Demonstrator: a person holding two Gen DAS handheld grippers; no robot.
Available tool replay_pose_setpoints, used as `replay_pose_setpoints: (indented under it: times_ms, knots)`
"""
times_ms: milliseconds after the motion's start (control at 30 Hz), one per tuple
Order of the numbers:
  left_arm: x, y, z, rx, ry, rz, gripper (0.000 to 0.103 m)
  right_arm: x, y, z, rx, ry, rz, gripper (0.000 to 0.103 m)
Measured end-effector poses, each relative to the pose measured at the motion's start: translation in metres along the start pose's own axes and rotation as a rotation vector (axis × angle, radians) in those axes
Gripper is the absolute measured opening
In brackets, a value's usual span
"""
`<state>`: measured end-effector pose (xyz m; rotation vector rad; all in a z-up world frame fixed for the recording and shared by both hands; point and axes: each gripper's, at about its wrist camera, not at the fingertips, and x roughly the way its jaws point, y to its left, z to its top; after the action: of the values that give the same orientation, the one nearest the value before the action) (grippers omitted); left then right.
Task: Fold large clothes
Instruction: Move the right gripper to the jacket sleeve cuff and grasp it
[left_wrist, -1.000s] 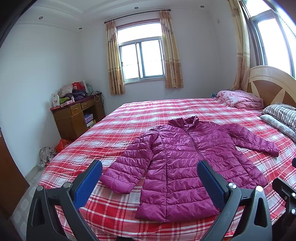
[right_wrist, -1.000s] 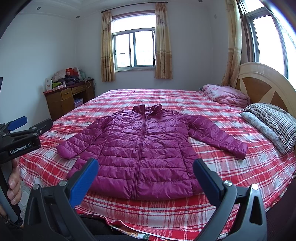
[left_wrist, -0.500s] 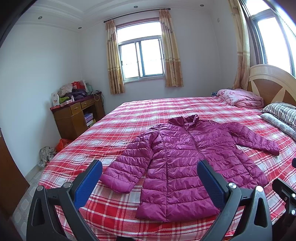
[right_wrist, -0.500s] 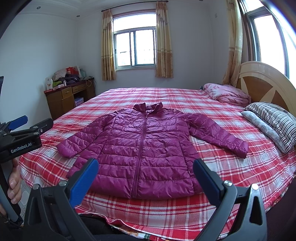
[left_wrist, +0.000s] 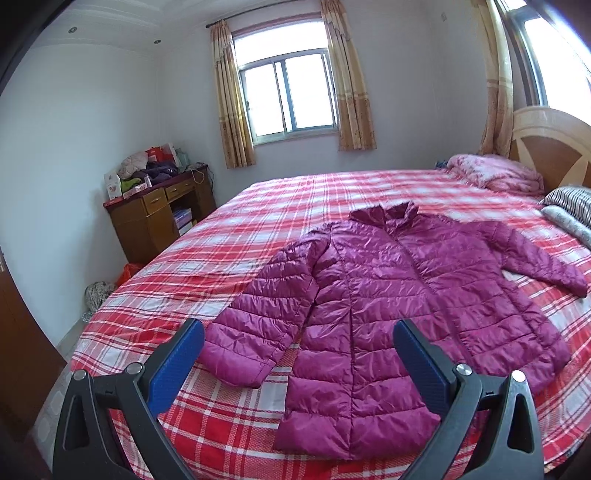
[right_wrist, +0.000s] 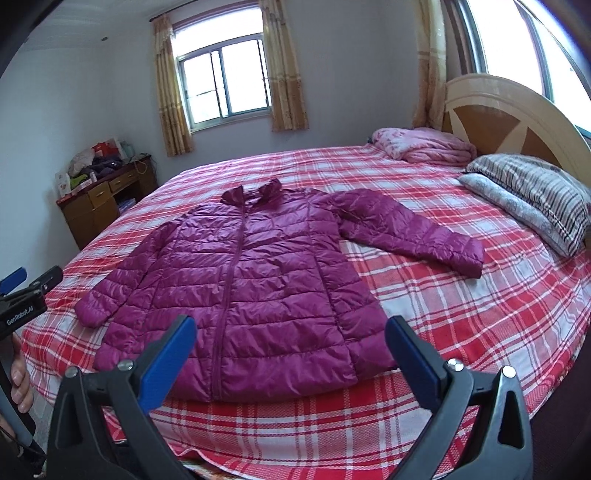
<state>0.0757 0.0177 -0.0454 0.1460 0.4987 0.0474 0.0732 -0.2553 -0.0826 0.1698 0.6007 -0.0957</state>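
A magenta quilted puffer jacket (left_wrist: 388, 295) (right_wrist: 251, 288) lies flat and zipped on the red plaid bed (left_wrist: 258, 229) (right_wrist: 461, 314), collar toward the window, both sleeves spread out. My left gripper (left_wrist: 297, 354) hovers open above the bed's near edge, in front of the jacket's left sleeve cuff and hem. My right gripper (right_wrist: 290, 350) is open too, held above the jacket's hem near its right side. Neither touches the jacket. The left gripper (right_wrist: 22, 295) and the hand holding it also show at the left edge of the right wrist view.
A folded pink blanket (right_wrist: 424, 146) and striped pillows (right_wrist: 528, 192) lie by the wooden headboard (right_wrist: 509, 118) on the right. A cluttered wooden desk (left_wrist: 159, 214) stands against the left wall, with bags (left_wrist: 99, 293) on the floor beside the bed.
Both grippers have moved a little closer to the bed and tilted; the right view has swung rightward. The jacket has not moved, and both grippers stay open.
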Motion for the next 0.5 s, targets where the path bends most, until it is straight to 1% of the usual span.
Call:
replay_pose_setpoints:
  times_ms: [167, 233, 333, 500]
  knots:
    - [0.049, -0.010, 0.004, 0.031, 0.047, 0.006, 0.102, 0.025, -0.054, 0.008, 0.100, 0.025, -0.107, 0.103]
    - [0.067, -0.014, 0.008, 0.040, 0.061, 0.009, 0.102, 0.036, -0.076, 0.010, 0.154, 0.041, -0.127, 0.103]
    - [0.089, -0.022, 0.012, 0.054, 0.057, 0.018, 0.102, 0.055, -0.104, 0.012, 0.205, 0.074, -0.163, 0.103]
    - [0.133, -0.040, 0.019, 0.081, 0.077, 0.035, 0.102, 0.084, -0.144, 0.018, 0.284, 0.118, -0.202, 0.102]
